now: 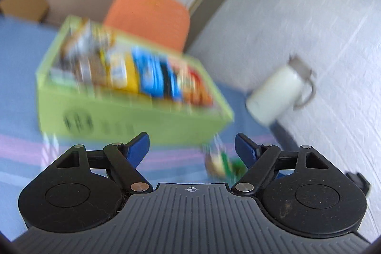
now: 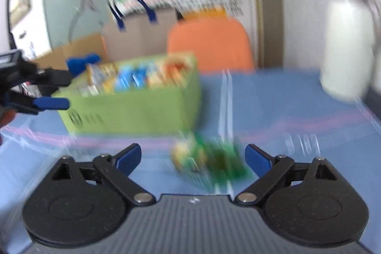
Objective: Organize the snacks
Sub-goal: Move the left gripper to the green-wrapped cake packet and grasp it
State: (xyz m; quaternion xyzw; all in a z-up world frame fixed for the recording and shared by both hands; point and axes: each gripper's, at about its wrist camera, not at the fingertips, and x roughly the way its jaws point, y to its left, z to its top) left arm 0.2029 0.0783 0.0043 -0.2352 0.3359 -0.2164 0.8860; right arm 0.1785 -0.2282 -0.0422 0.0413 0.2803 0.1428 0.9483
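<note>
Blur leaves all writing unreadable, including the dark round logo on the green box (image 2: 133, 108). The blue desk (image 2: 273, 99) carries that box at centre left, packed with snack packets (image 1: 133, 73). An orange chair (image 2: 209, 42) stands behind, a white bottle (image 2: 347, 44) at right. Both the left gripper (image 1: 192, 146) and right gripper (image 2: 193, 156) are spread, holding nothing; a green snack packet (image 2: 209, 158) lies between the right one's fingers.

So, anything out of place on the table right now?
One green snack packet lies loose on the blue tablecloth, in front of the green box that holds the other snacks. Blur hides finer detail.
</note>
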